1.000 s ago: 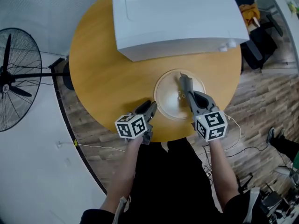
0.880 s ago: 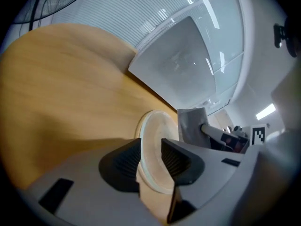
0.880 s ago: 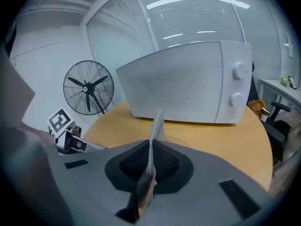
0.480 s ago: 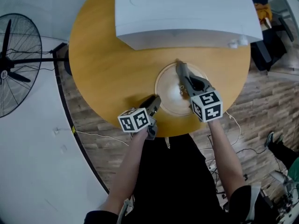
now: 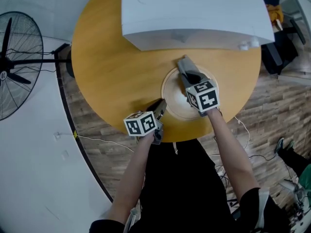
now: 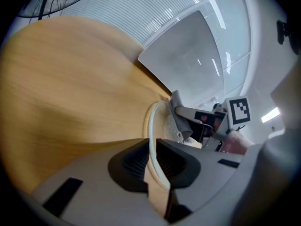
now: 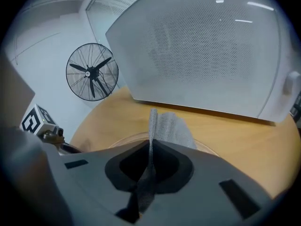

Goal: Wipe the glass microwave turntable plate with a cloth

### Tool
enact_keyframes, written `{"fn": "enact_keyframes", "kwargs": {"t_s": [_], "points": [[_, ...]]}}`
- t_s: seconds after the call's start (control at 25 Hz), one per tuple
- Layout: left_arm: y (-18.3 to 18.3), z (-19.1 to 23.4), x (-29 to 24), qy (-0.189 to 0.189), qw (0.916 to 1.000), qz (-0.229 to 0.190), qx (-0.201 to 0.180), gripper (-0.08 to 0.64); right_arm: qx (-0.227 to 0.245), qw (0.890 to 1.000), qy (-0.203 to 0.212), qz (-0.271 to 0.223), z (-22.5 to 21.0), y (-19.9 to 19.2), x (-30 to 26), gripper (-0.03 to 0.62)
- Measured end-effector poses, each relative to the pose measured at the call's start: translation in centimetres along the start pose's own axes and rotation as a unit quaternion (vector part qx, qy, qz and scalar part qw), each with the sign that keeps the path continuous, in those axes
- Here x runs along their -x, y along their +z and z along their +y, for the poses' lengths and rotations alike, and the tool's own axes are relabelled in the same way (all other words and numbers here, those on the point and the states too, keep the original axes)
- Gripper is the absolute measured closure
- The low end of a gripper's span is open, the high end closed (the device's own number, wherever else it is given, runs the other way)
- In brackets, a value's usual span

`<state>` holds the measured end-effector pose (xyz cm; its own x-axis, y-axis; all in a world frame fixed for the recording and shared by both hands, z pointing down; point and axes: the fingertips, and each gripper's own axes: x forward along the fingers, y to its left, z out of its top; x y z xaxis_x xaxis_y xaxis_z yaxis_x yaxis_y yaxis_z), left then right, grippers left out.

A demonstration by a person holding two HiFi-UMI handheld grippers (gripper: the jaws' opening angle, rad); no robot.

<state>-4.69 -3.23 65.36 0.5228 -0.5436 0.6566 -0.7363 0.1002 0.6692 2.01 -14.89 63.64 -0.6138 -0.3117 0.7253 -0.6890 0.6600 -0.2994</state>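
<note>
A fan (image 5: 12, 67) stands left of the table (image 5: 107, 67). The left gripper (image 5: 161, 105) is closing its jaws on the near-left rim of the plate (image 5: 172, 98), which lies before the microwave (image 5: 194, 13). The right gripper (image 5: 184, 67) clenches the cloth (image 7: 171, 126) over the plate.

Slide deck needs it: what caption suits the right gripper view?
Right tongs pinch a grey cloth over the glass turntable plate, facing the microwave.

Lighting bright and even, from overhead. Ceiling-light streaks glare on the microwave (image 6: 188, 55). Faint soft shadows on the table (image 5: 107, 67). Both gripper views bulge, darkening at corners; nearest parts blurred.
</note>
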Motion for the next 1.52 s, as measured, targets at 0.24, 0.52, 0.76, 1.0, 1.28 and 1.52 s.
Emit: {"fn": "enact_keyframes", "kwargs": {"t_s": [0.24, 0.52, 0.76, 1.0, 1.28, 1.52], "points": [[0.1, 0.1, -0.2, 0.005, 1.0, 0.0, -0.003, 0.523, -0.013, 1.0, 0.017, 0.011, 1.0, 0.2, -1.8, 0.572], [0.0, 0.2, -0.2, 0.016, 0.9999, 0.001, -0.005, 0.525, -0.047, 0.996, 0.065, 0.048, 3.8, -0.6, -2.5, 0.574], [0.0, 0.3, -0.2, 0.024, 0.9997, -0.003, -0.008, 0.525, -0.02, 0.995, 0.078, 0.065, 6.8, -2.9, -2.1, 0.574], [0.0, 0.3, -0.2, 0.024, 0.9997, -0.003, -0.005, 0.528, -0.02, 0.993, 0.095, 0.073, 9.2, -4.9, -1.4, 0.574], [0.1, 0.4, -0.1, 0.027, 0.9996, -0.006, -0.005, 0.531, -0.037, 0.989, 0.12, 0.077, 11.0, -6.9, -0.5, 0.574], [0.1, 0.4, -0.1, 0.03, 0.9995, -0.007, -0.007, 0.531, 0.003, 0.98, 0.165, 0.114, 11.9, -9.0, 0.8, 0.574]]}}
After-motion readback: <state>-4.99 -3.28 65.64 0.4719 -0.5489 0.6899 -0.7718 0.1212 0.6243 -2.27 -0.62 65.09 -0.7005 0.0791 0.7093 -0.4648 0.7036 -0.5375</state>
